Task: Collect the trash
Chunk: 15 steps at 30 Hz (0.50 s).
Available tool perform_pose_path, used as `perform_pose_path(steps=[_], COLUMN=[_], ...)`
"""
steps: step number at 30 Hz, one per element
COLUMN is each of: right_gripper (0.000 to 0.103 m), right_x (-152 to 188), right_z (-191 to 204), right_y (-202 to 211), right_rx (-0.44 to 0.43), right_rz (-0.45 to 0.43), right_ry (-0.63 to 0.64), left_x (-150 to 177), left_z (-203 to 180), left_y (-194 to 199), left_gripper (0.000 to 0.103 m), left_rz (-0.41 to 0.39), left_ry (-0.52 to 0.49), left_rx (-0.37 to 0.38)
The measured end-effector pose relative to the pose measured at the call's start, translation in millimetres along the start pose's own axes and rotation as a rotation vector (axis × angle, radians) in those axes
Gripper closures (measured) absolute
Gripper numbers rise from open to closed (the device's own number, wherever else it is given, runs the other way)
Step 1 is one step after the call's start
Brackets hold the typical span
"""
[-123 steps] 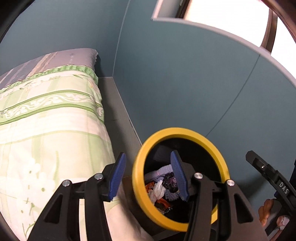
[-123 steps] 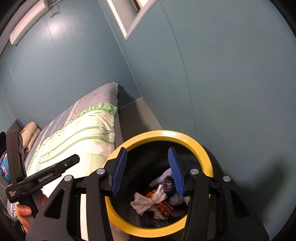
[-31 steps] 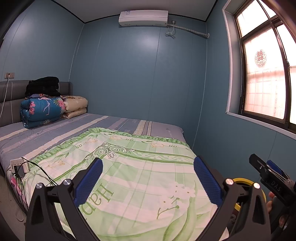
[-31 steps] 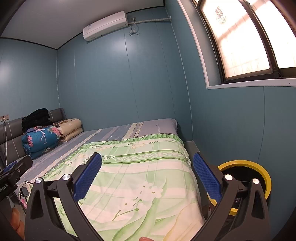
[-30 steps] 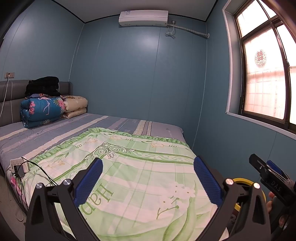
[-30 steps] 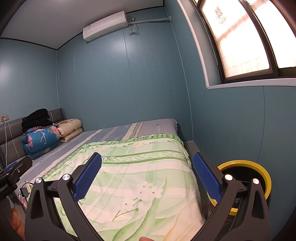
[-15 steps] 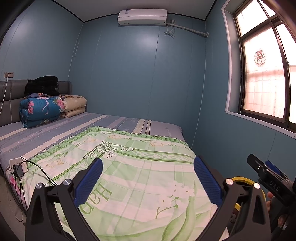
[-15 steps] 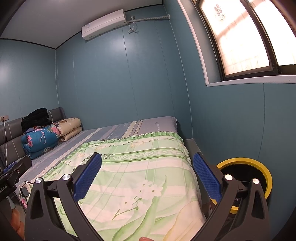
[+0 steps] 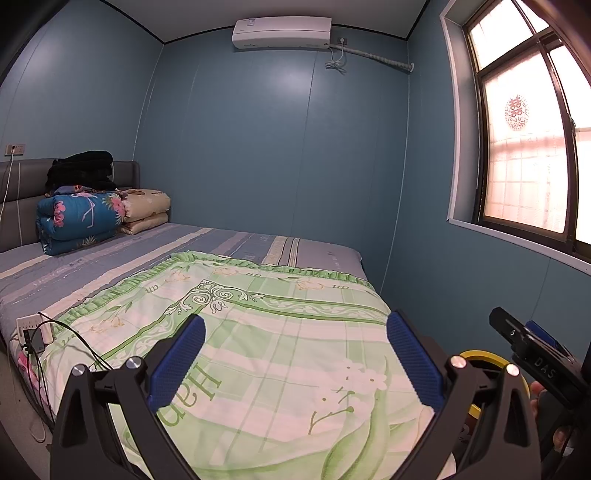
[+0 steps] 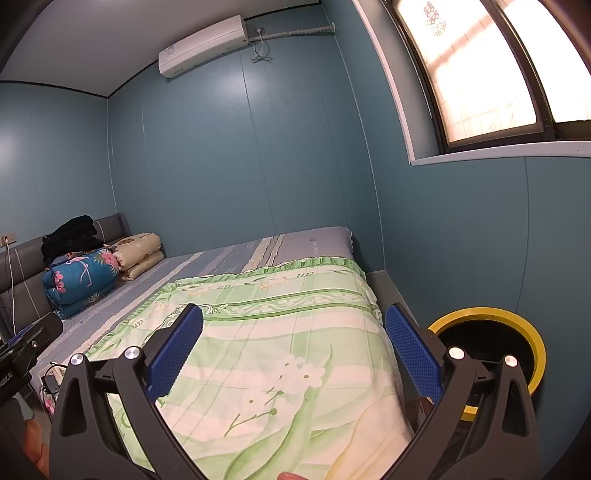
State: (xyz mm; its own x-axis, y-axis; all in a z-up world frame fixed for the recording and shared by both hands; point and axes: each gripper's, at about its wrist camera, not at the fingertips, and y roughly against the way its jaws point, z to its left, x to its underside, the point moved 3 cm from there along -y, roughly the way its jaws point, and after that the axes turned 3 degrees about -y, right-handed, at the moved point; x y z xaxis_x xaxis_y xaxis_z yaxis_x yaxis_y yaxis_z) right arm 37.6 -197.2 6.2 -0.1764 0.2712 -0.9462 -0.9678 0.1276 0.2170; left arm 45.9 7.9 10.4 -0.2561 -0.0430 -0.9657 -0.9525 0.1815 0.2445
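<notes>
- Raised since four seconds back from a downward aim into the trash bin (image 10: 491,314) to a level aim across the bed (image 9: 229,243); jaw gap widened on both tools over the same span; nearly static over the last half second.
- Left gripper (image 9: 295,360): held level over the green floral quilt (image 9: 280,332), blue pads (image 9: 177,363) spread wide apart, nothing between them.
- Right gripper (image 10: 293,354): held level with a slight roll, blue pads (image 10: 413,354) spread wide apart, nothing between them.
- Trash bin: black with a yellow rim, on the floor between the bed's right side and the blue wall, just beside the right gripper's right finger; contents not visible from this angle; mostly hidden behind the left gripper in the left wrist view.
- Cut off: right gripper body at the right edge of the left wrist view; left gripper body at the left edge of the right wrist view; holding hands mostly out of frame.
- Counted: one bin, two grippers, one air conditioner (image 9: 282,32), one window (image 9: 524,147), two folded quilts (image 9: 79,221) plus one dark bundle at the headboard, one power strip (image 9: 33,328) with cables on the bed edge.
</notes>
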Motion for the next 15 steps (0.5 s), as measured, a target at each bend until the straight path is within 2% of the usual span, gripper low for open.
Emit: perform_pose_path(steps=[15], right_gripper=[0.008], right_x=[3.1], right_z=[-2.7], right_y=[-3.1], right_rx=[0.005], right_rz=[0.014], right_ry=[-0.01], left_x=[1.7], left_z=[0.9], left_y=[-3.1], left_gripper=[0.008], left_rz=[0.01], left_ry=[0.0], left_rx=[0.014])
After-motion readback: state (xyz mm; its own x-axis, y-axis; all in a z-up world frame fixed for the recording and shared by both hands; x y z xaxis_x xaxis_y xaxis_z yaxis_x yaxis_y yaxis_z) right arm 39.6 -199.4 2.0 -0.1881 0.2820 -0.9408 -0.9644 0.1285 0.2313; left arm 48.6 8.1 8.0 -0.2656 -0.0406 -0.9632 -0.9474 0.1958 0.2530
